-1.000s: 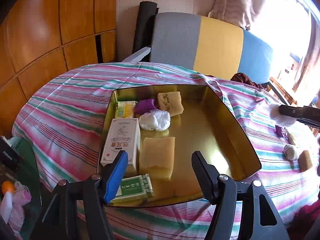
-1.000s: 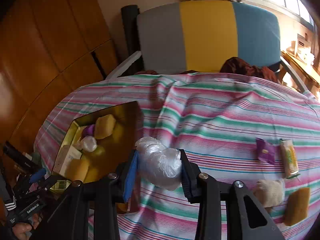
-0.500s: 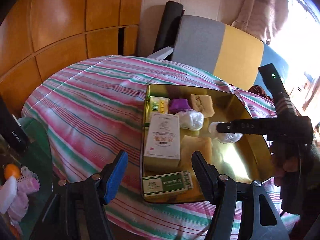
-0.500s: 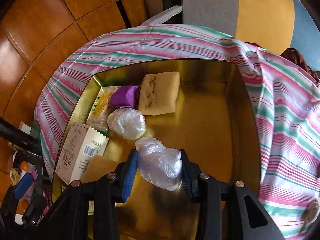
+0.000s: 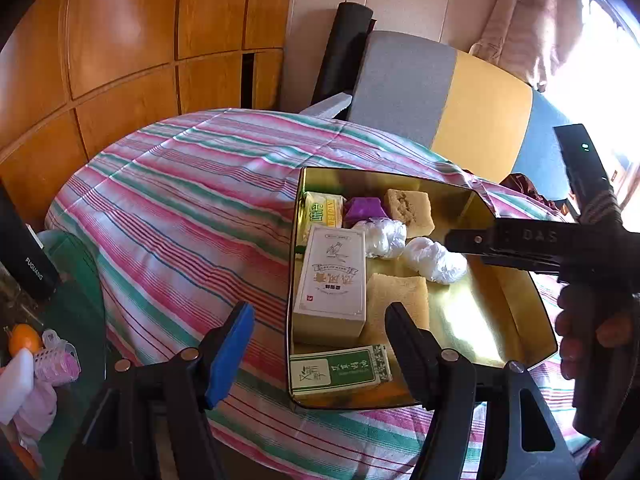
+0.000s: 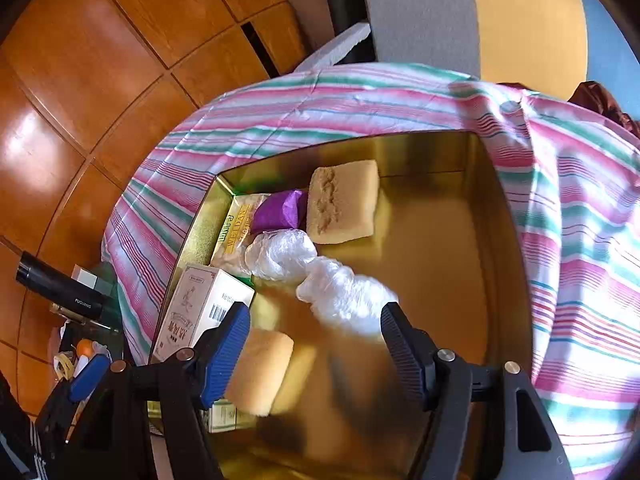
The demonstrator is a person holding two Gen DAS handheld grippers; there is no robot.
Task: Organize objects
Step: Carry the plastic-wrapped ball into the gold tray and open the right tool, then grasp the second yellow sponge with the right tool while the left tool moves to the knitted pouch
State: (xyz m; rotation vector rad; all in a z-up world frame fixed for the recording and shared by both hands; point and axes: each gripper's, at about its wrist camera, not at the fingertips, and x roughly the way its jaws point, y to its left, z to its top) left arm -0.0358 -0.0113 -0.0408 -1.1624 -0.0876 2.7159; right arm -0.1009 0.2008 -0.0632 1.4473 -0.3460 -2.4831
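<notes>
A gold tray (image 5: pixel 480 312) lies on the striped cloth. It holds a white box (image 5: pixel 330 280), a yellow cake block (image 5: pixel 396 304), a green packet (image 5: pixel 340 370), a purple packet (image 5: pixel 364 210), a beige cake (image 5: pixel 410 212) and a plastic-wrapped ball (image 5: pixel 382 236). A second plastic-wrapped ball (image 6: pixel 344 296) rests on the tray floor beside the first. My right gripper (image 6: pixel 314 340) hovers over it with its jaws opening, and its pads do not press the ball. In the left wrist view the right gripper (image 5: pixel 452 242) reaches in from the right. My left gripper (image 5: pixel 318 336) stands open and holds nothing, at the tray's near left corner.
The striped tablecloth (image 5: pixel 180 200) covers a round table. A grey, yellow and blue chair back (image 5: pixel 440 92) stands behind it, with wood panelling (image 5: pixel 120 40) to the left. A low glass side table (image 5: pixel 68 280) with a black device and small items sits at the left.
The right gripper carried the wrapped ball from over the cloth into the tray, and its jaws have parted off the ball. The left gripper shifted sideways, so the tray sits further right in its view.
</notes>
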